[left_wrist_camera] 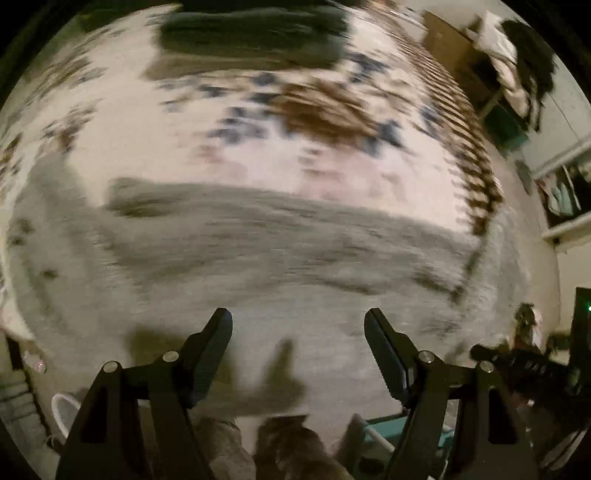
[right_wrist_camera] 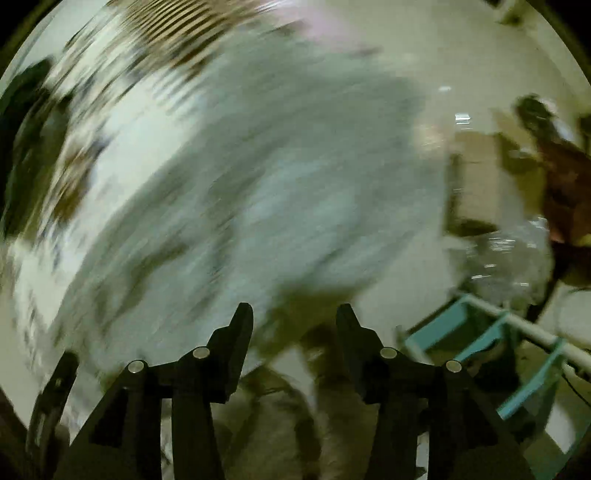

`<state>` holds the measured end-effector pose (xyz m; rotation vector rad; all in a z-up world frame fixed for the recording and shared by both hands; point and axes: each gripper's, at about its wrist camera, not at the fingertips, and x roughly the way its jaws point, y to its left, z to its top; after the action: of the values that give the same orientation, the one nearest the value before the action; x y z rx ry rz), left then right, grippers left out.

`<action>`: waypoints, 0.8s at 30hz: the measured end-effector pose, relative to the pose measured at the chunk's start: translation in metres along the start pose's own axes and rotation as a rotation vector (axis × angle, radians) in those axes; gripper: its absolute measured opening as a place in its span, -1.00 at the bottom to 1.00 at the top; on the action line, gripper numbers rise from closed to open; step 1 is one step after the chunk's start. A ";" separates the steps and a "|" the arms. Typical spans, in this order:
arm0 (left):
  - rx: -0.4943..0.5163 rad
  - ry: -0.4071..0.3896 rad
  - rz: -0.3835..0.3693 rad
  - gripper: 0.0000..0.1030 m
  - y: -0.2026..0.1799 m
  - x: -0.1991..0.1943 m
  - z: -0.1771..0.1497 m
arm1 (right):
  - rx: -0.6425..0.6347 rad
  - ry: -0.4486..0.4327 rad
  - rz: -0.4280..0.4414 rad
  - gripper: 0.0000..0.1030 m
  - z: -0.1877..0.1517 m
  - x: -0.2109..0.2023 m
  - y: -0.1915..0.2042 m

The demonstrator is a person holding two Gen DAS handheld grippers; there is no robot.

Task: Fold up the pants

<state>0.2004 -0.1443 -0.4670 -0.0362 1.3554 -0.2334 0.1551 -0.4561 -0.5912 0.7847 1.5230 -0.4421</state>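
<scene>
Grey pants [left_wrist_camera: 280, 243] lie spread across a bed with a white floral cover [left_wrist_camera: 229, 147]. Both views are blurred by motion. My left gripper [left_wrist_camera: 298, 325] is open and empty, held above the near part of the pants. In the right wrist view the grey pants [right_wrist_camera: 280, 177] fill the middle of the frame. My right gripper [right_wrist_camera: 294, 319] is open and empty above their near edge, close to the bed's side.
A dark folded garment [left_wrist_camera: 255, 33] lies at the far side of the bed. A teal and white frame [right_wrist_camera: 517, 350] stands low at the right. A cardboard box [right_wrist_camera: 480, 177] and clear plastic [right_wrist_camera: 506, 266] sit on the floor to the right.
</scene>
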 end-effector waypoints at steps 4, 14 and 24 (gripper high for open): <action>-0.081 0.016 0.089 0.40 0.087 -0.011 0.008 | -0.022 0.121 0.071 -0.04 -0.038 0.044 0.075; -0.421 0.050 0.102 0.40 0.274 -0.014 0.106 | 0.036 0.183 0.020 -0.04 -0.094 0.119 0.199; -0.310 0.209 0.122 -0.93 0.282 0.085 0.157 | 0.037 0.034 -0.224 0.00 -0.084 0.141 0.273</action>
<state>0.4101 0.0981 -0.5607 -0.1926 1.5861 0.0792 0.2923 -0.1800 -0.6702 0.6548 1.6458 -0.6267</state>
